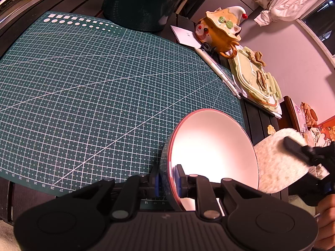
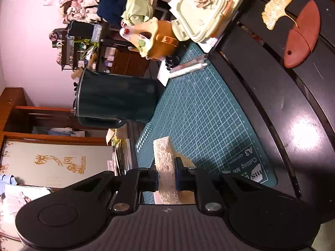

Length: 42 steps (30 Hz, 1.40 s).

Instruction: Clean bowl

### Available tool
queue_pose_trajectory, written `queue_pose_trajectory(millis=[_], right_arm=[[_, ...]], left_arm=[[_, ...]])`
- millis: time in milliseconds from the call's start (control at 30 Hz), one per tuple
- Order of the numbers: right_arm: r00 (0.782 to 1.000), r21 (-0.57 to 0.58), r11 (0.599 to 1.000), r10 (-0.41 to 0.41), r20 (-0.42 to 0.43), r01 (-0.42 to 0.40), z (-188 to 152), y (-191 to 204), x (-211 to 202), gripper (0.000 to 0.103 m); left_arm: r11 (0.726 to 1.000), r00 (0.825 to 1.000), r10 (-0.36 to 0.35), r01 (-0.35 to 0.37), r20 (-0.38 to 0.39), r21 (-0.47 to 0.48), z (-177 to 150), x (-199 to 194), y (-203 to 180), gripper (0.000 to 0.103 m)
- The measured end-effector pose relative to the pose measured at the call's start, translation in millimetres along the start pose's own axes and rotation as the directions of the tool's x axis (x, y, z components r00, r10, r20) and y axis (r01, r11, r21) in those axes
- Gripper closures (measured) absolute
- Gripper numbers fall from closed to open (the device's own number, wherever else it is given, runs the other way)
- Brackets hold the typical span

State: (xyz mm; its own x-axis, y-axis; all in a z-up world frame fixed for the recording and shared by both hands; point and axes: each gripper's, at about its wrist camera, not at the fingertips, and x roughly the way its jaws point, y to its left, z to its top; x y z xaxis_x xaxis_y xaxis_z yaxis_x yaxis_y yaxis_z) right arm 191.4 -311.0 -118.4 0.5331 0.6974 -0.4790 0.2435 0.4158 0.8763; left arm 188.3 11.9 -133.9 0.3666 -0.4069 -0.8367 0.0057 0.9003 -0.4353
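A bowl point(image 1: 213, 146), white inside with a red rim and a dark patterned outside, is held tilted on its edge above the green cutting mat point(image 1: 104, 87). My left gripper point(image 1: 167, 183) is shut on its rim, one pad inside and one outside. To the bowl's right, a pale sponge point(image 1: 278, 167) is held by my right gripper point(image 1: 301, 152), just behind the bowl's far rim. In the right wrist view the right gripper point(image 2: 166, 177) is shut on the sponge point(image 2: 164, 159), which stands on edge between the pads; the bowl is out of that view.
A dark green pot point(image 1: 138, 4) point(image 2: 117, 100) stands at the mat's far edge. A ceramic cat mug point(image 1: 219, 31), a pen point(image 1: 219, 71) and stacked green lids point(image 1: 255, 77) lie right of the mat. A brown fish-shaped piece point(image 2: 303, 35) rests on the dark table point(image 2: 293, 115).
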Motion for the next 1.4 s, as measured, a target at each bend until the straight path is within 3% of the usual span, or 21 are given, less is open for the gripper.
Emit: queue_pose_trajectory(millis=[133, 333, 400, 567, 800, 1000, 1100, 1200, 1300, 1400], right_arm=[[0.992, -0.025, 0.994, -0.111, -0.060, 0.109, -3.5, -3.4, 15.2, 0.089], [1.000, -0.039, 0.999, -0.030, -0.003, 0.030, -0.5, 3.5, -2.8, 0.089], [0.999, -0.044, 0.998, -0.040, 0.001, 0.040, -0.8, 3.7, -2.4, 0.089], [0.979, -0.033, 0.985, -0.174, -0.104, 0.172, -3.5, -8.1, 21.7, 0.089], [0.998, -0.092, 0.994, -0.067, -0.002, 0.067, -1.9, 9.8, 1.3, 0.089], [0.985, -0.038, 0.988, -0.154, -0.077, 0.152, -0.4, -5.1, 18.2, 0.089], [0.992, -0.023, 0.994, -0.110, -0.065, 0.109, 0.1, -3.4, 12.2, 0.089], [0.999, -0.060, 0.997, -0.040, -0.001, 0.040, 0.3, 7.7, -1.3, 0.089], [0.999, -0.071, 0.996, -0.052, -0.008, 0.052, -1.0, 7.1, 3.5, 0.089], [0.987, -0.088, 0.986, -0.149, -0.057, 0.144, -1.8, 3.7, 15.8, 0.089]], left_arm=[[1.000, 1.000, 0.000, 0.000, 0.000, 0.001, -0.6, -0.8, -0.2, 0.087], [1.000, 1.000, 0.001, -0.001, 0.000, 0.003, -0.2, -1.1, -0.6, 0.087], [1.000, 1.000, 0.001, -0.001, 0.000, 0.003, -0.1, -1.1, -0.8, 0.087], [1.000, 1.000, 0.001, -0.001, 0.000, 0.000, -0.3, -1.4, -0.7, 0.087], [1.000, 1.000, 0.002, -0.002, -0.002, 0.003, 0.5, -0.7, -1.9, 0.087], [1.000, 1.000, 0.002, -0.002, -0.001, 0.004, 0.8, -0.2, -3.0, 0.087], [1.000, 1.000, 0.003, -0.003, -0.001, 0.005, 0.9, -0.3, -3.5, 0.087], [1.000, 1.000, 0.003, -0.003, -0.001, 0.006, 1.3, 0.1, -3.7, 0.087], [1.000, 1.000, 0.003, -0.003, -0.001, 0.007, 1.6, 0.2, -3.6, 0.087], [1.000, 1.000, 0.003, -0.003, 0.000, 0.006, 1.4, 0.1, -3.4, 0.087]])
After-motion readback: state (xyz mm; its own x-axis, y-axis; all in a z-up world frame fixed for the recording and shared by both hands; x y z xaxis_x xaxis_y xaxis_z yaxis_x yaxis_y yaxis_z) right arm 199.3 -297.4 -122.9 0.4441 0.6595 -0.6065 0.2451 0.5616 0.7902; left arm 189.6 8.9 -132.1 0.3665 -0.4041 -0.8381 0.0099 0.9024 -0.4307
